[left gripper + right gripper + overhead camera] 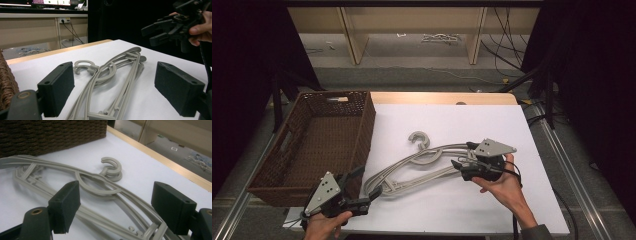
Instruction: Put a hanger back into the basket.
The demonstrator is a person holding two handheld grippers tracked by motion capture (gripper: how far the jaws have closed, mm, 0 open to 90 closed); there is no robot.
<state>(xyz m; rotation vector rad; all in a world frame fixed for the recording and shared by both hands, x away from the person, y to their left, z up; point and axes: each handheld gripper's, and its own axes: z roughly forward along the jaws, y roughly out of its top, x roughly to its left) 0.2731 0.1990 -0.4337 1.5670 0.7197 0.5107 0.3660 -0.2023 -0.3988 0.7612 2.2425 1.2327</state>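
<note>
A stack of grey plastic hangers (412,172) lies flat on the white tabletop (447,210), hooks (419,140) pointing to the far side. My left gripper (368,182) is at the stack's near-left end, open. In the left gripper view the hangers (110,75) run between its wide pads (56,87) without touching them. My right gripper (462,154) hovers at the stack's right end, open, and also appears as the right gripper (152,32) held in a hand. In the right gripper view the hangers (100,187) pass below and between its pads (66,203), untouched.
A dark brown wicker basket (367,125) stands at the table's left, with nothing in it, close to my left gripper; its wall is the basket (50,135) and basket (7,82). A wooden strip (442,97) edges the far side. Cables and wooden shelving lie beyond.
</note>
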